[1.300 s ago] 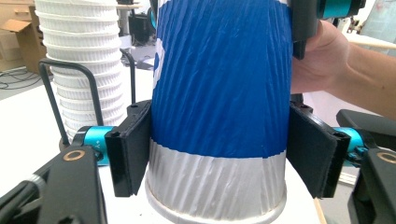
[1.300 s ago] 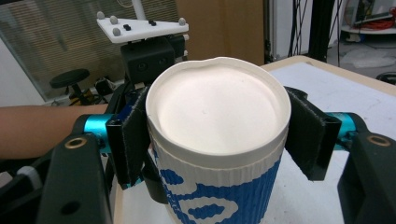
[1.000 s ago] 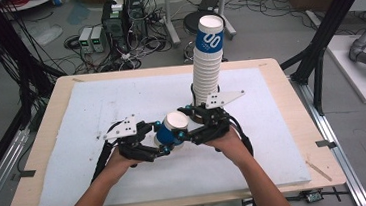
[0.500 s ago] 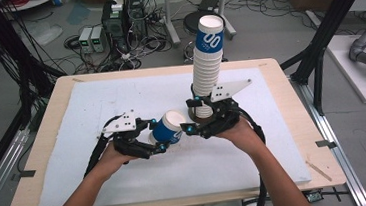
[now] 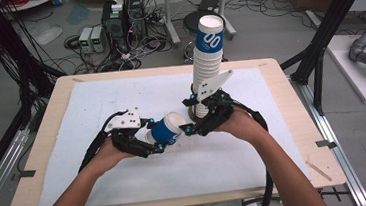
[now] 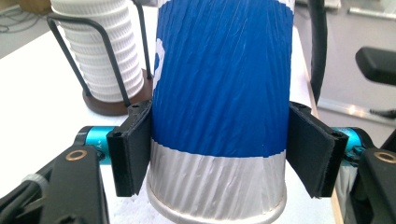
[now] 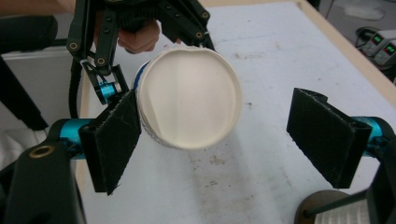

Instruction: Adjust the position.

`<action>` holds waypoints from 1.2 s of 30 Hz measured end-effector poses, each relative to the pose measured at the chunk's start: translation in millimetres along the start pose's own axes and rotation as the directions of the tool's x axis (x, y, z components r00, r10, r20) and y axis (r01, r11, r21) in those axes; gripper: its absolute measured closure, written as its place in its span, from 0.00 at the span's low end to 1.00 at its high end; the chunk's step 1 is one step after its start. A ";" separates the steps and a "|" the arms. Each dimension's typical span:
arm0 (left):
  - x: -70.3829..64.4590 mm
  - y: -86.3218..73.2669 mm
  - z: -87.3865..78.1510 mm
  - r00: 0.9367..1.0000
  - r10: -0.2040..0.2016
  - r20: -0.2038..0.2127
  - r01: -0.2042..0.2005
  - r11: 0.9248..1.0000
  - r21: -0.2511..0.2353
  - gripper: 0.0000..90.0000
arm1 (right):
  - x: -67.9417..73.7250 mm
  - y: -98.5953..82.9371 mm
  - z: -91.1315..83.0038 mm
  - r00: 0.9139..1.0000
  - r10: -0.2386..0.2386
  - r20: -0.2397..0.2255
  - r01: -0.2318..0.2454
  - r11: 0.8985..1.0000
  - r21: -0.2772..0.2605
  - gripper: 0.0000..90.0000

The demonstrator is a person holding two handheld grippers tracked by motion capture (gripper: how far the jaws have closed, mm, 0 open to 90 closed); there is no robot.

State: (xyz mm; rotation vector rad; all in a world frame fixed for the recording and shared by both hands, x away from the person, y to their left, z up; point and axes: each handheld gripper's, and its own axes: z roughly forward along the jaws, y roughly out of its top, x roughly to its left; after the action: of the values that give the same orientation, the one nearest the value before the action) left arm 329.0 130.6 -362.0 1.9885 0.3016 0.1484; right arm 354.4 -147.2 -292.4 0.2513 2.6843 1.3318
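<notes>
**One cup held sideways beside the tall stack**

The white mat point(image 5: 128, 188) covers most of my table point(image 5: 289, 73). At its far middle stands the cup stack point(image 5: 207, 66) in its wire holder, on a brown base point(image 6: 112, 105).

My left gripper point(image 5: 150, 142) is clamped on a single blue cup point(image 5: 166, 130); in the left gripper view both jaws press flat on its ribbed wall, one on each side near the silver band. I hold it lying over, its open mouth turned to my right gripper point(image 5: 195, 127), just in front of the stack's foot.

My right gripper's jaws stand wide apart, gripping nothing. In the right gripper view the cup's mouth sits between them, close to one jaw and well off the other.

The risk, I judge: the thin wall may crush if I squeeze harder, and closing the right jaws off-centre would dent the rim. My right hand is near the stack and could knock it.

Since half a second ago, my hands have drawn slightly apart.
</notes>
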 end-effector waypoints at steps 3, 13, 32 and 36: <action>-0.6 1.9 1.8 1.000 0.010 -0.001 -0.010 0.999 0.031 0.33 | 0.3 4.8 6.8 0.999 -0.020 -0.027 0.021 0.999 0.031 0.20; -1.5 7.1 6.4 0.999 0.030 0.013 -0.031 0.996 0.088 0.33 | 0.1 13.1 26.0 0.995 -0.051 -0.087 0.062 0.990 0.129 0.21; -3.0 6.0 5.3 0.998 0.038 0.051 -0.042 0.996 0.083 0.29 | 1.2 9.2 28.3 0.982 -0.032 -0.184 0.063 0.984 0.165 0.36; -1.7 3.4 3.4 0.998 -0.002 0.055 0.000 1.000 0.024 0.21 | 0.4 6.9 24.4 0.982 -0.023 -0.186 0.049 0.989 0.140 0.35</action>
State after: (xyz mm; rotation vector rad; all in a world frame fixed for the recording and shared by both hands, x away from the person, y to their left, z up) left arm 328.7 125.8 -360.3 2.0126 0.2697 0.0892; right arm 359.3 -124.1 -301.5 0.0971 2.9274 1.2077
